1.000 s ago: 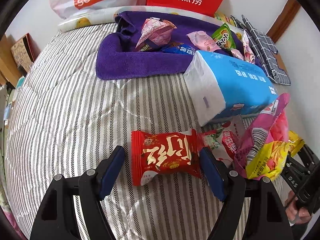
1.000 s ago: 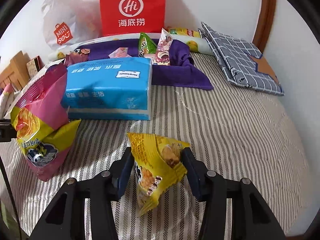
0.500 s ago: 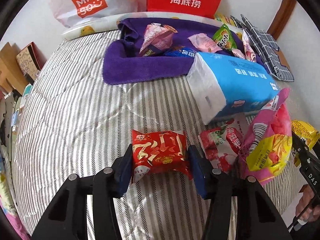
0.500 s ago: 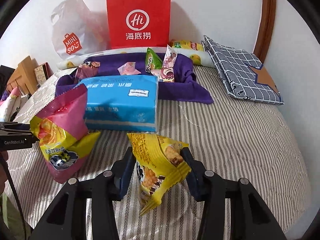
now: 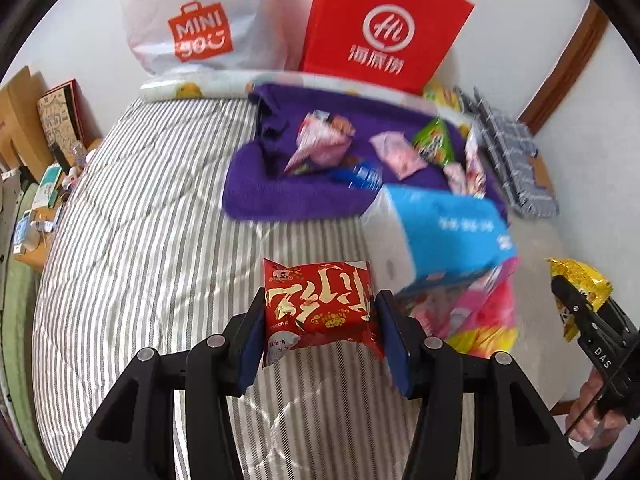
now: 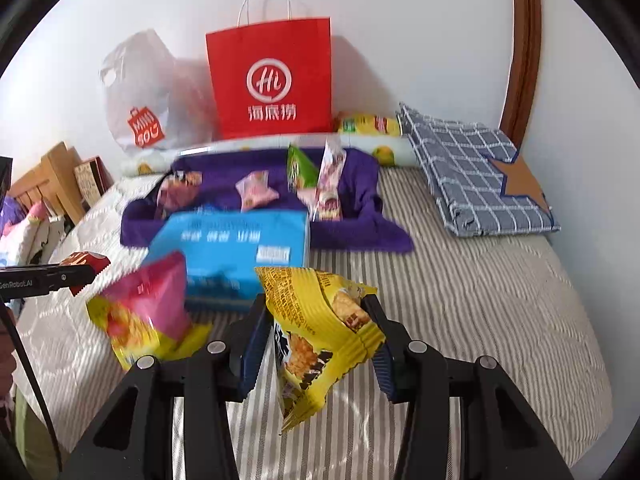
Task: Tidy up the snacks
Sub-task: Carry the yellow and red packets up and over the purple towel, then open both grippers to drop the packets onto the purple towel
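**Two grippers, each clamped on a snack packet above a striped bed**

The left gripper point(image 5: 320, 322) has its blue pads pressed against both ends of a red snack packet point(image 5: 318, 306), a glossy, pillow-shaped foil wrapper with gold characters and crimped edges, held clear of the bedcover. The right gripper point(image 6: 316, 344) is closed on a yellow snack packet point(image 6: 320, 328), a crinkled plastic pouch that hangs tilted, its pointed lower corner drooping below the jaws. In the left wrist view the right gripper appears at the right edge with the yellow packet in it and a hand point(image 5: 588, 412) beneath.

Just beyond the held packets lies a pink and yellow snack bag point(image 6: 148, 316), shiny and puffed, resting against a blue tissue pack point(image 6: 236, 252), a soft rectangular block wrapped in plastic film. Behind that sits a purple towel point(image 6: 360, 236), thick and plush, rolled up at its edges into a shallow nest. Several small snacks lie in it: a pink pouch point(image 6: 256, 192), a green packet point(image 6: 298, 168) and a tall narrow sachet point(image 6: 330, 184) standing upright.

All of this rests on a quilted bedcover point(image 6: 480, 300) with grey and white stripes. A folded blue checked cloth point(image 6: 472, 184) lies near the wall to the right. Against the white wall stand a stiff red paper bag point(image 6: 272, 80) with twisted cord handles and a crumpled white plastic bag point(image 6: 140, 92). A wooden frame point(image 6: 520, 48) runs up the right side of the room.
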Motion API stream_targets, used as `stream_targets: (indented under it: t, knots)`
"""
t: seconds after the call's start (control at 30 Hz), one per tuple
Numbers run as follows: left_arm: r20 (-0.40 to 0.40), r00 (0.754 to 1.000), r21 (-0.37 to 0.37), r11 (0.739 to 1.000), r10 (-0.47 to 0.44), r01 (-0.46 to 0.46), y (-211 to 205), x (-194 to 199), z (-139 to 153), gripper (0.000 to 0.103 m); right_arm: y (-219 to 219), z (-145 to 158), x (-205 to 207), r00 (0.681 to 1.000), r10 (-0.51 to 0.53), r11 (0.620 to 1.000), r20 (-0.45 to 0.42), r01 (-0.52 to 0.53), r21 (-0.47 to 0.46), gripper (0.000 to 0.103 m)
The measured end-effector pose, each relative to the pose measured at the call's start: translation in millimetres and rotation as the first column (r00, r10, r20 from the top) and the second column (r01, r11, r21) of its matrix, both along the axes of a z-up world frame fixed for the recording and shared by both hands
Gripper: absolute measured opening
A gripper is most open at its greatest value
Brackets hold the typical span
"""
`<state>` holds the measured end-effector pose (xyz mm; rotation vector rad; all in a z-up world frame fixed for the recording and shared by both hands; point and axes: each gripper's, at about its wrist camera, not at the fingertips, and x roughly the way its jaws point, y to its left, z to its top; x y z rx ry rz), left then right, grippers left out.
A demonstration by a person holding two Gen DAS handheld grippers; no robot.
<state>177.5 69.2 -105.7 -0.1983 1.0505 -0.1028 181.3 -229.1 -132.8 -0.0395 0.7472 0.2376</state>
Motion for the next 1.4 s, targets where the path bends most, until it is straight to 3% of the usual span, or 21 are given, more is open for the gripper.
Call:
stream_targets:
  t: [0.3, 0.6, 0.87, 1.03, 1.23, 1.4]
  knots:
    - [0.052, 0.999, -0.015, 1.0, -0.004, 0.005, -1.4, 35.4, 29.8, 0.052, 17.8, 31.2, 34.0, 0.999, 0.016, 1.0, 0.049, -0.017, 0.004, 0.044]
    - [0.082, 0.997, -0.029, 1.0, -0.001, 0.003, 1.9, 88.9, 42.4, 0.052, 40.8, 38.3, 86.3, 0.998, 0.043, 0.999, 0.053, -0.045, 0.027, 0.044]
    - [0.051, 0.999, -0.062, 0.998, 0.005, -0.002, 2.7, 145.1, 26.8, 0.052, 56.2, 13.4, 140.7, 0.998, 0.06, 0.997, -0.009, -0.06, 0.05, 0.044]
    - [0.075, 0.997, -0.024, 0.999, -0.036, 0.038, -11.6, 169.0, 18.2, 0.053, 61.0, -2.7, 170.6, 0.995, 0.081, 0.995, -0.063, -0.077, 0.062, 0.044]
    - [0.044, 0.998, -0.005, 0.999, -0.05, 0.051, -21.1, 186.7, -7.4, 0.053, 62.2, -23.0, 185.7, 0.988, 0.089, 0.996, -0.124, -0.084, 0.041, 0.044]
    - [0.011, 0.998, -0.032, 0.997, -0.069, 0.07, -24.8, 192.0, -22.6, 0.053, 60.5, -32.5, 193.1, 0.981, 0.09, 0.996, -0.174, -0.085, 0.037, 0.044]
